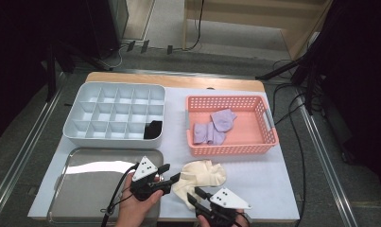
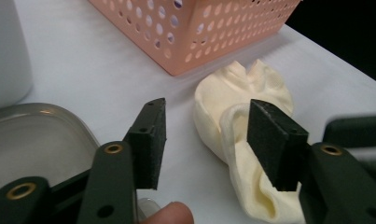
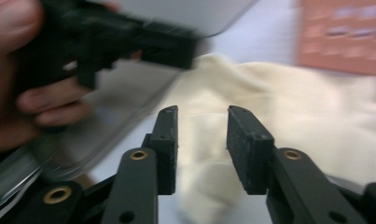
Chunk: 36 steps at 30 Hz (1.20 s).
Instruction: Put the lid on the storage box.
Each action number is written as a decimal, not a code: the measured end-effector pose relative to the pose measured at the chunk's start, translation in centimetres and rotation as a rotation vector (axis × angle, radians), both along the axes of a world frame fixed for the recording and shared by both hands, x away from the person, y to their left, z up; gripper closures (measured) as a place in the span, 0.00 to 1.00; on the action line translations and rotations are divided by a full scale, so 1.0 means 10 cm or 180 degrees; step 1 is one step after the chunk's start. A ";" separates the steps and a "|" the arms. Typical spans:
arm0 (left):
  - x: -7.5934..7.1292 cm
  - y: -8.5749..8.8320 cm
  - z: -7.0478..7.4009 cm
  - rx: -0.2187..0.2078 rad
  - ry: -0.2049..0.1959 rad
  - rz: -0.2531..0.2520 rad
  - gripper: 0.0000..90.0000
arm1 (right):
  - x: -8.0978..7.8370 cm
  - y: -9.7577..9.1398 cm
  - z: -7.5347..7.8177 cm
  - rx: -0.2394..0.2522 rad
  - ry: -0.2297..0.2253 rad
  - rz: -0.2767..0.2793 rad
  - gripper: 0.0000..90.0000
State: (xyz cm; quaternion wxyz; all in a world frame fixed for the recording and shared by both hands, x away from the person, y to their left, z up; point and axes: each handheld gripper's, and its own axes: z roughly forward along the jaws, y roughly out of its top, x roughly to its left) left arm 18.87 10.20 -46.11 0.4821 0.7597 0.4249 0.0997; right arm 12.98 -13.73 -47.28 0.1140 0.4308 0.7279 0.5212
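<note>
— Where's the cream sock (image 1: 201, 176)?
— On the white table (image 1: 254, 179), near edge, at six o'clock from the pink basket (image 1: 230, 149).
— And the grippers?
— Left gripper (image 1: 168, 176) at the sock's nine o'clock, jaws apart, one pad against the fabric. Right gripper (image 1: 195, 196) at six o'clock, jaws parted over the sock, clamping nothing.

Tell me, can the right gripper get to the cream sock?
Probably yes. The right gripper sits right at the cream sock, jaws open, with nothing between them. The left gripper is also beside it, so they might bump.
</note>
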 end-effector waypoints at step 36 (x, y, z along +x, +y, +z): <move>-0.10 -0.24 -0.11 0.0229 0.0096 -0.0597 0.75 | 0.17 -0.61 0.07 0.0056 0.0165 -0.0683 0.77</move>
